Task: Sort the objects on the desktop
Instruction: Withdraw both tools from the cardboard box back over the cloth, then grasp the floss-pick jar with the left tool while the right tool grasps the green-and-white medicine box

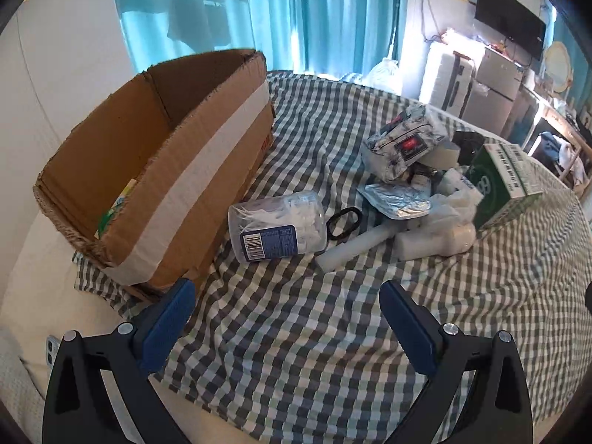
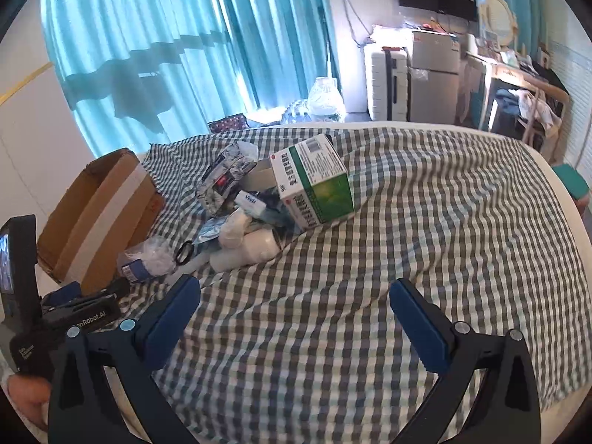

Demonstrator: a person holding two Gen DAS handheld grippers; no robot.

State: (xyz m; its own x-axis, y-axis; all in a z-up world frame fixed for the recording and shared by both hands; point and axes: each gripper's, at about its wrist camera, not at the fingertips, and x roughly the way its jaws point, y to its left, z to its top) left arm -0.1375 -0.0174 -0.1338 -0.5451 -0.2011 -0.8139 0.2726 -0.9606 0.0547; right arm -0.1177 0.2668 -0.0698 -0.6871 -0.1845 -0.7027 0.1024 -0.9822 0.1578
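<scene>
1. A heap of small objects lay on the green-and-white checked cloth [image 1: 296, 333] toward its far side: a green-and-white printed cardboard box [image 2: 314, 181] tilted on top, a grey patterned soft tissue pack [image 1: 403, 144] beside it, a crumpled silver foil pouch [image 1: 397, 201], and white rolled bundles [image 2: 248, 249] at the near edge of the heap.
2. A clear plastic jar of white picks with a blue barcode label [image 1: 277, 225] lay on its side between the heap and the box, a black hair loop [image 1: 344, 222] touching it.
3. An open brown cardboard box with a white tape band [image 1: 155, 185] stood at the cloth's left edge, something green and yellow low in its near corner.
4. The left gripper [image 1: 286, 318] was released, blue pads wide apart over bare cloth, nothing between them.
5. The right gripper [image 2: 296, 314] was likewise spread wide and empty, near the heap but apart from it.
6. Turquoise curtains [image 2: 166, 55] hung behind.
</scene>
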